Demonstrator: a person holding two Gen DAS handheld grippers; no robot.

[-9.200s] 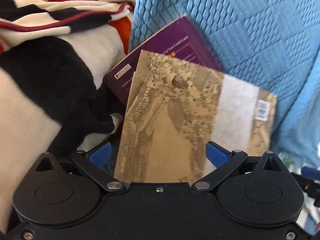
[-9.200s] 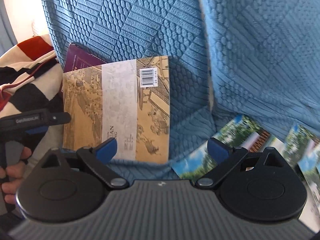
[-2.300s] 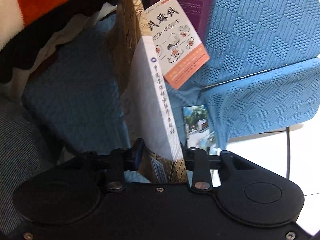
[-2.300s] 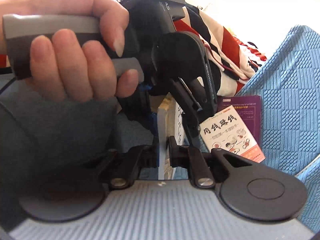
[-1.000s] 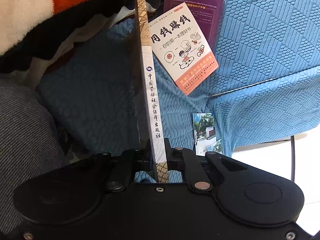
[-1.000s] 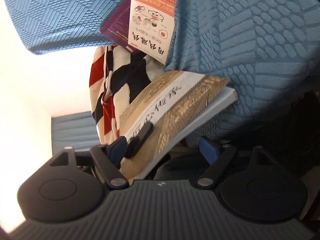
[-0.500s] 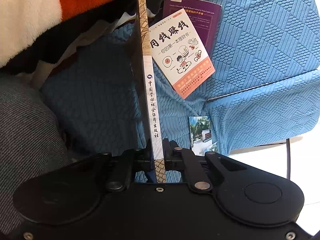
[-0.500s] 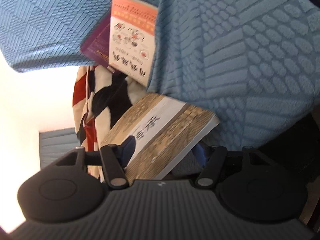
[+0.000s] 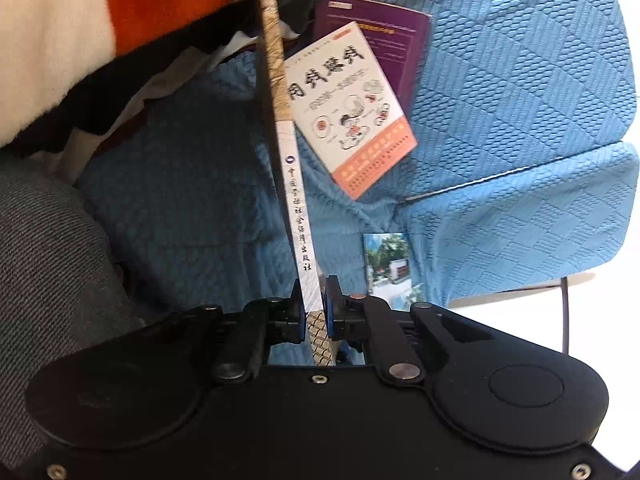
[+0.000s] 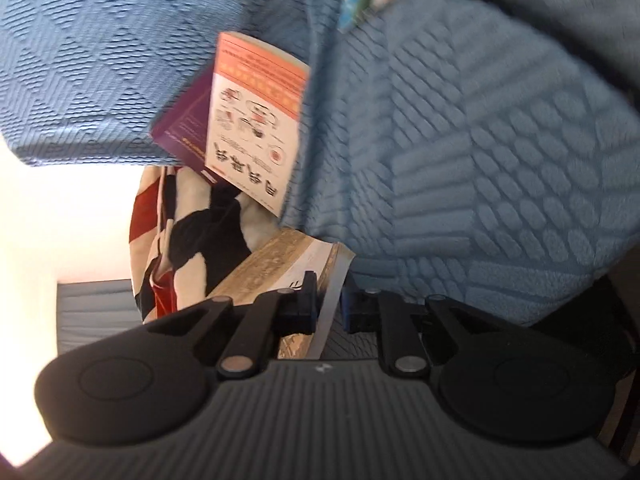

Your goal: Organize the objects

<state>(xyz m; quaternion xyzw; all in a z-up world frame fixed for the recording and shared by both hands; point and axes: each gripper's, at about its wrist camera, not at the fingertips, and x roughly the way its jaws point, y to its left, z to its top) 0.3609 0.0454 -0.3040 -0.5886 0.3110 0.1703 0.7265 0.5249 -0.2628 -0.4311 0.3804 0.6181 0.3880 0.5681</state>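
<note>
The left claw (image 9: 313, 312) pinches the tan book (image 9: 294, 200) by its spine; the right claw (image 10: 329, 310) is closing across its corner.

Tan patterned book (image 9: 294, 216) with a white spine band is held edge-on above the blue sofa cover (image 9: 520, 120). White-and-orange cartoon book (image 9: 348, 108) lies partly over a purple book (image 9: 396, 40); a photo card (image 9: 386, 260) sits nearer.

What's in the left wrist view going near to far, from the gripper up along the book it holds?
Left gripper → tan-and-white patterned book held edge-on → white-and-orange paperback with cartoon drawings → purple book beneath it → striped red, white and black fleece blanket.
</note>
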